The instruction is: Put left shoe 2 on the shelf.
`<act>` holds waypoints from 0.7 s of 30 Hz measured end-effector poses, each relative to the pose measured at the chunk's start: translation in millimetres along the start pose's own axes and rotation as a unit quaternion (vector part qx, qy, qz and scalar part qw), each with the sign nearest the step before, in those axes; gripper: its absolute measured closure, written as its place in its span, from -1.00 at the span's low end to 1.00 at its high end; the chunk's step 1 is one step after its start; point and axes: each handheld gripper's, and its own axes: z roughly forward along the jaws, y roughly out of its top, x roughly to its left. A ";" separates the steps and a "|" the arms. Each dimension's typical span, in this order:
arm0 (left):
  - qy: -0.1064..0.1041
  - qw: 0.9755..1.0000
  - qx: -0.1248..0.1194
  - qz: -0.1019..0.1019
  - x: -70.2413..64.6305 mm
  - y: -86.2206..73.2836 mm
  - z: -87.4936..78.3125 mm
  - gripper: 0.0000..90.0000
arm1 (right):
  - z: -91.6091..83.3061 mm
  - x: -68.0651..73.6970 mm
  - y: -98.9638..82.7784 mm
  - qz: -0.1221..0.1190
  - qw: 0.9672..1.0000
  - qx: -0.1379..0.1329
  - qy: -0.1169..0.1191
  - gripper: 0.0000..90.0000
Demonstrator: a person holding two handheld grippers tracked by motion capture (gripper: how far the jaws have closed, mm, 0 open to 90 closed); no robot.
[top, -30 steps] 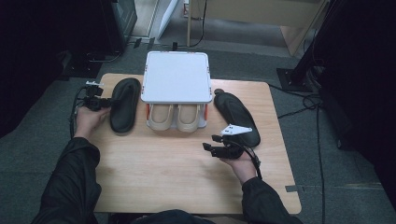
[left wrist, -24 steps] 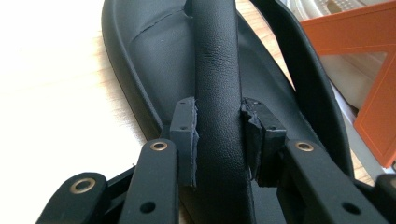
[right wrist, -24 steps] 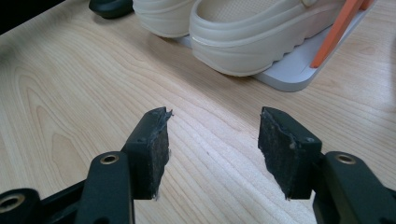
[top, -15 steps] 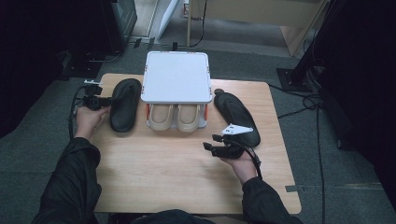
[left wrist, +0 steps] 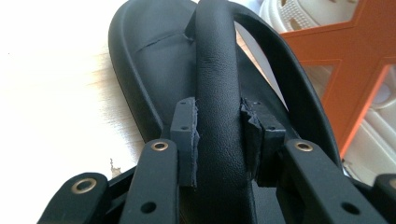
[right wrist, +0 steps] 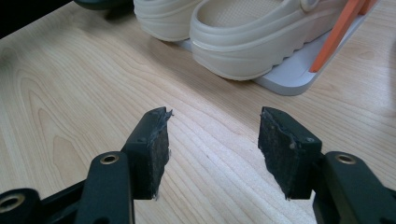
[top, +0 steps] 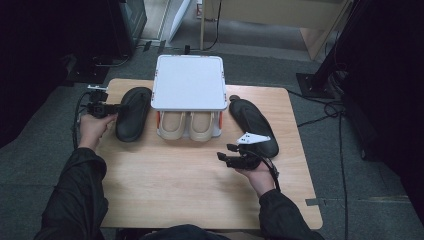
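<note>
The black sandal [top: 133, 114] is lying at about nine o'clock on the wooden table [top: 165, 185], lengthwise away from the person, just beside the rack and touching nothing else on the board. The table, the largest thing here, is showing a pale, smooth wood grain with rounded corners. At twelve o'clock the white shoe rack [top: 189, 82] is standing, its flat, square top matte and its side braces [left wrist: 355, 70] bright orange and angular; it is hemming the sandal in on the three o'clock side. Under its shelf two cream clogs [top: 189, 125] are sitting side by side, touching, moulded and rubbery with ribbed soles and perforated uppers. At about two o'clock a second black sandal [top: 254, 126] is lying on a slant, well apart from the first, with the rack between them. The left gripper [left wrist: 219, 140] is pinching the first sandal's strap [left wrist: 217, 70], a rounded, leathery band with a fine grain, its frayed foam pads pressing on both sides; the footbed below is looking smooth and dull. The right gripper [right wrist: 214, 140] is hovering near five o'clock above bare wood, its jaws standing apart with nothing between them, their pads [right wrist: 159, 149] rough and torn at the edges, pointing toward the nearer clog.
</note>
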 end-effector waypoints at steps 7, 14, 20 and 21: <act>-0.007 1.000 -0.003 0.001 -4.5 0.1 -8.5 0.53 | 1.9 0.5 2.3 -0.004 1.000 0.002 0.003 -0.04; -0.011 1.000 -0.010 0.002 -10.0 2.1 -19.3 0.53 | 4.3 1.2 4.1 -0.008 1.000 0.003 0.006 -0.04; -0.011 1.000 -0.020 0.003 -15.3 6.0 -30.2 0.53 | 6.8 2.0 5.3 -0.011 1.000 0.005 0.008 -0.04; -0.011 1.000 -0.022 0.004 -15.7 6.6 -31.2 0.53 | 7.0 2.2 5.6 -0.011 1.000 0.004 0.009 -0.04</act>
